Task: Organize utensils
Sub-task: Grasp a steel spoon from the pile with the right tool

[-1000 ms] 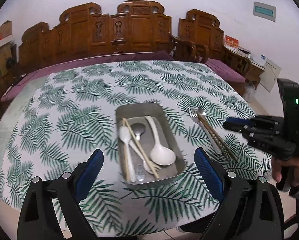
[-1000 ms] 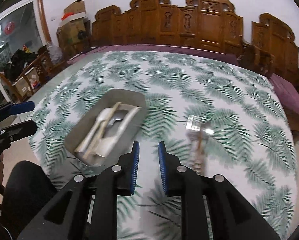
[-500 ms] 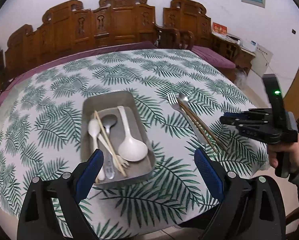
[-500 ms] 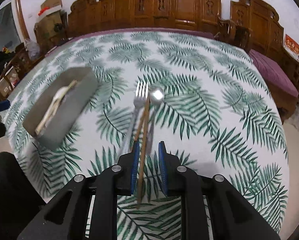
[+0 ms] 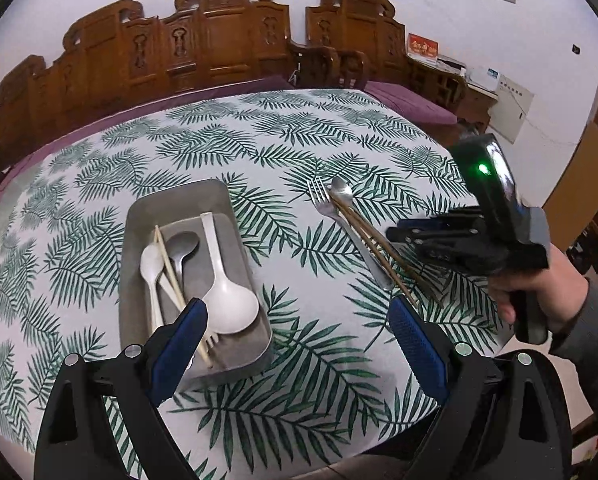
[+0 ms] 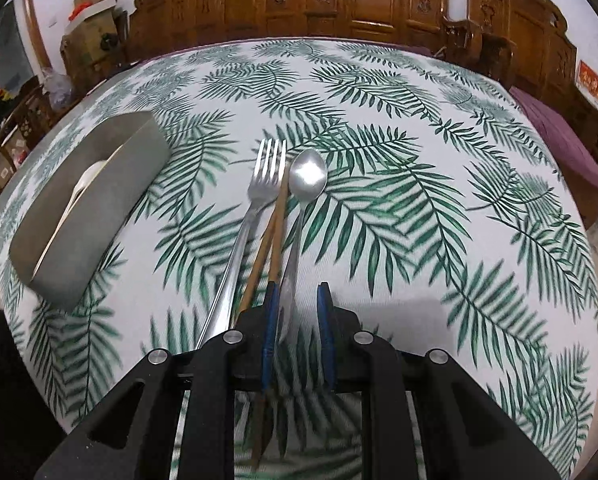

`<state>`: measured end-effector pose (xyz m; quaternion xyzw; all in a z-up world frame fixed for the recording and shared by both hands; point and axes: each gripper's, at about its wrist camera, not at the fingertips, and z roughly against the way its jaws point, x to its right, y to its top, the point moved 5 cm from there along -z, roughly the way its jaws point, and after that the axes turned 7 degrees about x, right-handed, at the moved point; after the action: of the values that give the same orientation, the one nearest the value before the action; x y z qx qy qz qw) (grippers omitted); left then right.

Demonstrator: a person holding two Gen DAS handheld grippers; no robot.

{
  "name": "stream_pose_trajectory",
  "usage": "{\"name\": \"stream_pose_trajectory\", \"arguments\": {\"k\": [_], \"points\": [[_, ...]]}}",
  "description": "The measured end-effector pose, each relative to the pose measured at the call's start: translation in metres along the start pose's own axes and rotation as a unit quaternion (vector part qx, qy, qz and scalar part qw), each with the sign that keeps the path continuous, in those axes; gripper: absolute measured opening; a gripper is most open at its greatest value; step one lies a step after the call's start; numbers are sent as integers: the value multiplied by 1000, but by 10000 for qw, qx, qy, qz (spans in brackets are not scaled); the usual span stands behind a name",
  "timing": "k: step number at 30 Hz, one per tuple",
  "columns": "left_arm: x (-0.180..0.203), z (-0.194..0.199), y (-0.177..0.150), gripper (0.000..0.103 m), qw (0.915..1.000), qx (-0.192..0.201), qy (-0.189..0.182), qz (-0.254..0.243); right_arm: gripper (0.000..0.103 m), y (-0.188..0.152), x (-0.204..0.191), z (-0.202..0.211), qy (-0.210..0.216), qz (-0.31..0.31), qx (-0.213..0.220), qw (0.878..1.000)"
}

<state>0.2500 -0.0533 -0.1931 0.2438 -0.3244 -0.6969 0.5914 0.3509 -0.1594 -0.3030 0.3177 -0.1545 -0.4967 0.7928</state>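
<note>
A grey metal tray (image 5: 171, 204) holds a white ladle (image 5: 227, 304), a white spoon, a metal spoon (image 5: 183, 244) and chopsticks. It also shows in the right wrist view (image 6: 99, 184). To its right on the tablecloth lie a metal fork (image 6: 259, 192), a pair of brown chopsticks (image 6: 273, 232) and a metal spoon (image 6: 305, 180). My right gripper (image 6: 297, 304) hovers low over their handle ends, jaws slightly apart, with the spoon handle between them. My left gripper (image 5: 299, 320) is wide open and empty at the near table edge beside the tray.
The round table (image 5: 283, 140) carries a white cloth with green fern print. Carved wooden benches (image 5: 219, 40) with purple cushions ring its far side. Cardboard boxes (image 6: 91, 0) stand at the far left in the right wrist view.
My right gripper swung from the tray side to over the loose fork, chopsticks and spoon, came closer to them, and its jaws opened slightly. My left gripper shifted right and stayed open.
</note>
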Motion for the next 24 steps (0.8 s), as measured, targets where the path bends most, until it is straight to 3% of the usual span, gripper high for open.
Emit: {"name": "stream_pose_trajectory", "arguments": {"k": [14, 24], "points": [[-4, -34, 16, 88, 9998, -122, -119, 48, 21, 54, 15, -55, 103, 5, 42, 9999], [-2, -46, 14, 88, 9996, -195, -174, 99, 26, 68, 16, -69, 372, -94, 45, 9993]]}}
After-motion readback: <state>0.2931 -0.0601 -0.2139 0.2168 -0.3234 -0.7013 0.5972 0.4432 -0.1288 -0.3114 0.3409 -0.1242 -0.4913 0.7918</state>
